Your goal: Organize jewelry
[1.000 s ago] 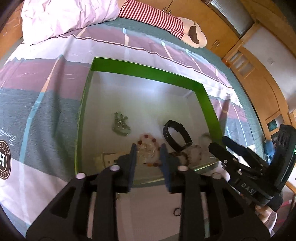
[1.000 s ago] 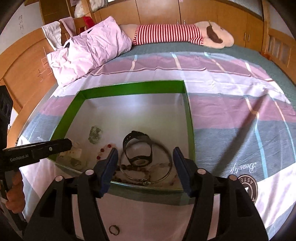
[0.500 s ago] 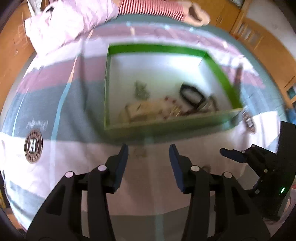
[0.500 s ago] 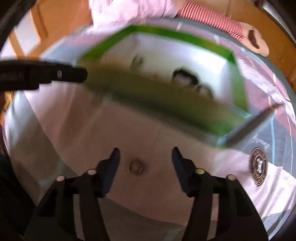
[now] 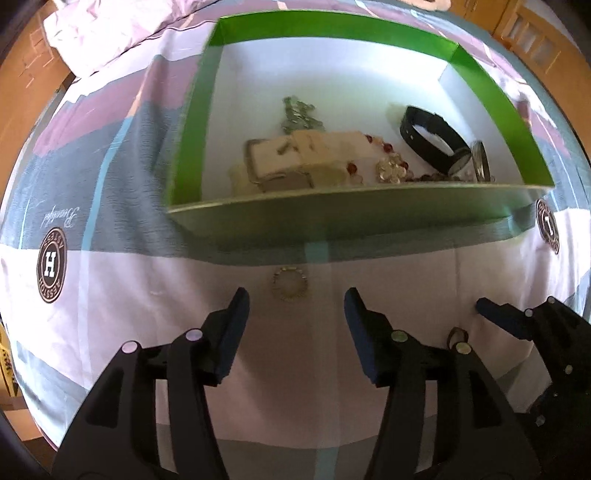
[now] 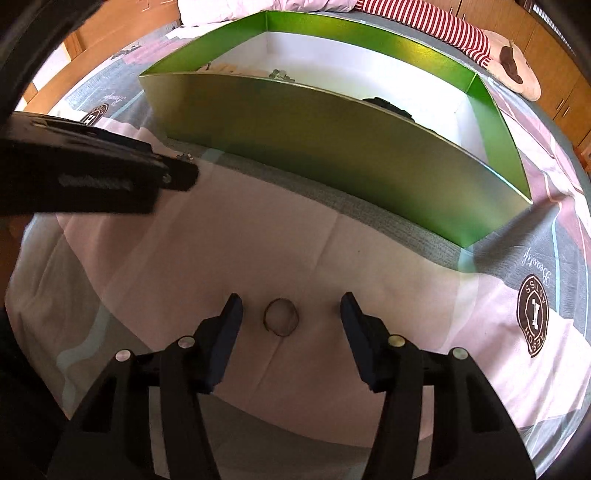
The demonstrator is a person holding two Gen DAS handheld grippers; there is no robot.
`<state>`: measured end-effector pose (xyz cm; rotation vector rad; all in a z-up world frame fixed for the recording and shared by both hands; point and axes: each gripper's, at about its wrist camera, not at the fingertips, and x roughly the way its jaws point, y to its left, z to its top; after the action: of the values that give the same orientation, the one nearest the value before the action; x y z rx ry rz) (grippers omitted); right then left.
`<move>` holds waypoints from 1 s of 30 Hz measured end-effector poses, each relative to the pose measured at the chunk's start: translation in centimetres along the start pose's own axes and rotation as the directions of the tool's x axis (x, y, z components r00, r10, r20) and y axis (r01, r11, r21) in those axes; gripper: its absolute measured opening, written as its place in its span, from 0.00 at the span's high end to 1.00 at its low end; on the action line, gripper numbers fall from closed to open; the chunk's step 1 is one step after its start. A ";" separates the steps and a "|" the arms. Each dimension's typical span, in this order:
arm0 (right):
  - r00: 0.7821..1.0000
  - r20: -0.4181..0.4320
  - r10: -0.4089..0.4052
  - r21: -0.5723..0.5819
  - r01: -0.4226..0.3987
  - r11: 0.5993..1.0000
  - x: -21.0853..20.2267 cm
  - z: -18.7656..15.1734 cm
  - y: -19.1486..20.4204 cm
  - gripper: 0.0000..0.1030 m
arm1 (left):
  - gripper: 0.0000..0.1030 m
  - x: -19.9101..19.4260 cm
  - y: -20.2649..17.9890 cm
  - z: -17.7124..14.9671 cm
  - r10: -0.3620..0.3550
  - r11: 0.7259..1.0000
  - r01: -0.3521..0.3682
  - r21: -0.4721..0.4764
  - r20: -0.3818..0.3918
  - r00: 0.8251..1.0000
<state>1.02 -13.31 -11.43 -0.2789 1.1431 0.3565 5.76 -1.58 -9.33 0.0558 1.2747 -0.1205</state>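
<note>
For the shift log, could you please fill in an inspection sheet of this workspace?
Surface: striped bedspread on a bed.
Job's things: green box holding black strap, bead strings and cream cases; beaded ring and plain ring lie outside on the spread.
Clutter: nothing seen.
Grippers: left gripper open before beaded ring; right gripper open around plain ring.
Cables: nothing seen.
Surroundings: pillow, striped plush toy, wooden cupboards.

Between the jaws a thin metal ring (image 6: 281,322) lies on soft matt cloth bedding (image 6: 332,258), ahead the glossy green cardboard box (image 6: 332,147).
</note>
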 end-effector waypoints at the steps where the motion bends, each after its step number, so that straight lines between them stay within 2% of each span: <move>1: 1.000 0.000 0.002 -0.002 -0.002 1.000 0.0 0.0 0.1 0.45 | 0.47 0.2 -0.2 0.0 0.004 1.000 -0.004 0.006 0.000 1.000; 2: 1.000 0.002 0.004 -0.003 -0.004 1.000 0.0 0.0 0.1 0.47 | 0.48 0.2 -0.3 0.0 0.008 1.000 -0.008 0.010 0.000 1.000; 4: 1.000 0.005 0.005 -0.009 -0.005 1.000 0.0 0.0 0.3 0.50 | 0.65 0.6 -0.3 -0.1 0.023 1.000 -0.022 0.009 -0.014 1.000; 8: 1.000 0.008 0.017 -0.019 -0.016 1.000 -0.1 -0.1 0.5 0.61 | 0.73 0.7 0.0 -0.3 0.026 1.000 -0.026 -0.001 -0.020 0.999; 10: 1.000 0.012 0.012 -0.026 -0.012 1.000 -0.2 -0.3 0.7 0.65 | 0.86 0.6 0.4 -0.4 0.023 1.000 -0.024 -0.013 -0.022 0.999; 12: 1.000 0.018 0.010 -0.031 -0.010 0.999 -0.2 -0.3 0.9 0.78 | 0.91 0.7 1.1 -0.4 0.018 0.999 -0.019 -0.036 -0.022 1.000; 13: 1.000 0.021 0.003 -0.032 -0.002 0.999 -0.2 -0.3 1.1 0.81 | 0.95 0.6 1.5 -0.7 0.031 0.998 -0.033 -0.053 -0.026 0.999; 16: 1.000 0.026 -0.015 -0.042 0.016 0.999 -0.3 -0.5 1.4 0.81 | 0.95 0.2 1.9 -1.3 0.073 0.995 -0.073 -0.074 -0.002 0.997; 20: 0.999 0.024 -0.031 -0.053 0.032 0.998 -0.1 -0.6 2.3 0.81 | 0.95 -0.2 2.2 -1.9 0.061 0.994 -0.061 -0.087 0.000 0.998; 25: 1.000 0.014 -0.023 -0.037 0.023 0.999 0.1 -0.3 2.4 0.81 | 0.64 -1.3 2.9 -1.7 0.064 0.995 -0.060 -0.084 0.040 0.997; 30: 1.000 0.013 -0.018 -0.031 0.018 0.999 0.0 -0.1 1.9 0.81 | 0.61 -1.1 3.3 -1.0 0.055 0.995 -0.051 -0.088 0.048 0.997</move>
<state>0.14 -11.58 -11.54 -0.3134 1.1226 0.3599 4.85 1.88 -8.63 0.0114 1.2257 -0.0206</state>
